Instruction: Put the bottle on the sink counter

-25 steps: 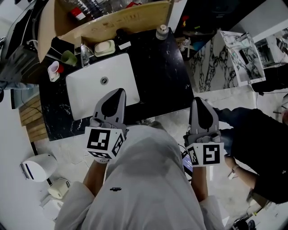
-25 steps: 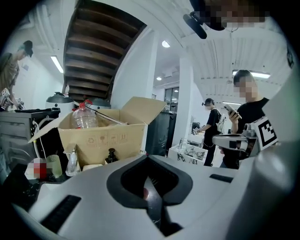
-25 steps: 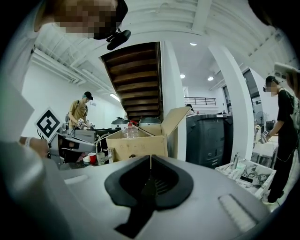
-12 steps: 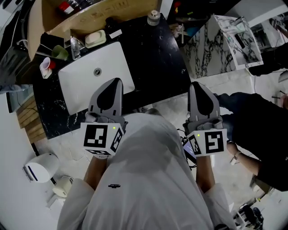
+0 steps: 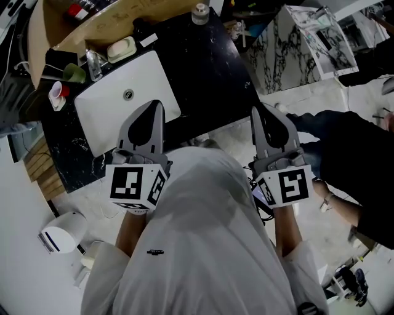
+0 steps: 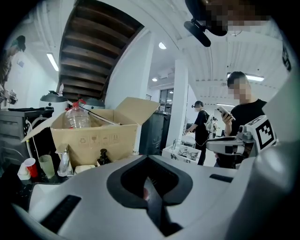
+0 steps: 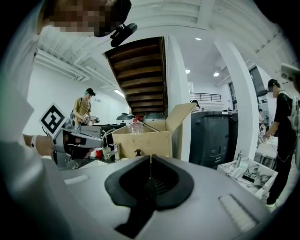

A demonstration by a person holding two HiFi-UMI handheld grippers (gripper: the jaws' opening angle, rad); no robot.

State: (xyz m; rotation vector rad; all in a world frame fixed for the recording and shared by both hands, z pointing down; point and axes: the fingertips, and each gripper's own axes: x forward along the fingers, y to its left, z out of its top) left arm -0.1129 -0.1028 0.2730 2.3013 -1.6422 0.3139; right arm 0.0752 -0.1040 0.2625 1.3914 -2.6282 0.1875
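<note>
A clear plastic bottle with a red cap (image 6: pixel 77 115) stands inside the open cardboard box (image 5: pixel 123 15) at the back of the black sink counter (image 5: pixel 209 74). The right gripper view shows the same bottle (image 7: pixel 136 125) poking out of the box. My left gripper (image 5: pixel 157 106) is shut and empty, its tip over the front rim of the white basin (image 5: pixel 117 104). My right gripper (image 5: pixel 257 112) is also shut and empty. It hovers over the floor just off the counter's front right corner. Both grippers are far from the bottle.
A soap dish (image 5: pixel 121 48), a faucet (image 5: pixel 93 61), a green cup (image 5: pixel 75 74) and a red cup (image 5: pixel 57 91) sit behind and left of the basin. A lidded jar (image 5: pixel 200 12) stands at the counter's back right. A person in black (image 5: pixel 351 166) is close on the right. A white appliance (image 5: pixel 61 232) lies on the floor.
The counter and box have slid up and left in the head view. Both grippers keep nearly the same place in it and stay shut.
</note>
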